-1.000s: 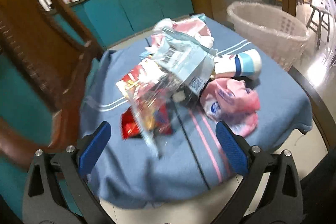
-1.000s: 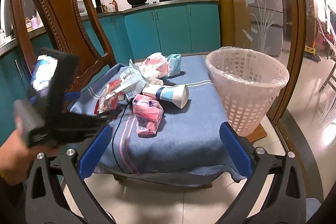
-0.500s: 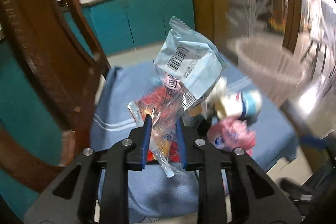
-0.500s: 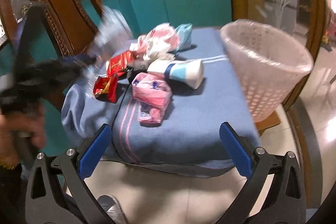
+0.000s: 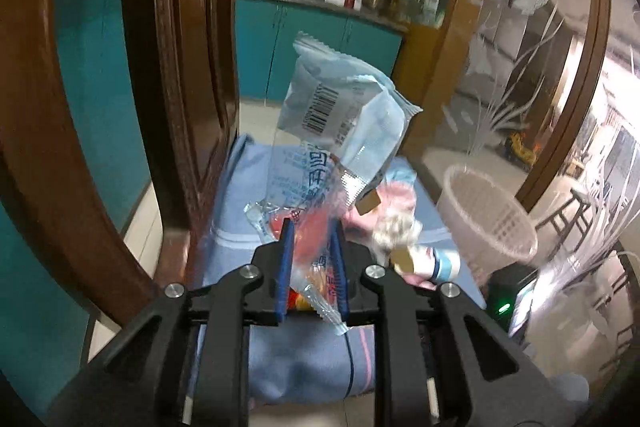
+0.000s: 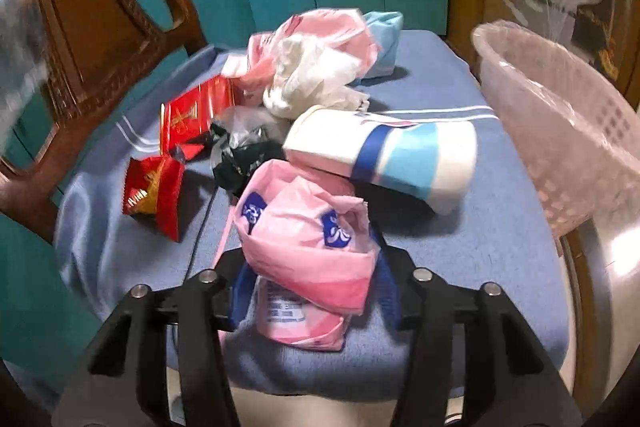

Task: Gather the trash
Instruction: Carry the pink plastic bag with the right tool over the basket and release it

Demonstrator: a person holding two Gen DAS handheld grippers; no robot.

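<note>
A: Trash is split between the two hands. Low in the left wrist view, the left gripper pinches a clear snack wrapper, its jaws having just been closing on it, and a pale blue packet stands up from that wrapper toward mid-frame.

B: And the right?

A: Low centre in its view, the right gripper has just been closing around the pink tissue pack; whether the pads press yet, nobody can tell. Beyond lie the striped paper cup, two red wrappers and crumpled tissue on the blue cloth.

B: Next move?

A: Probably carrying the lifted wrappers to the white basket at the right edge.
</note>
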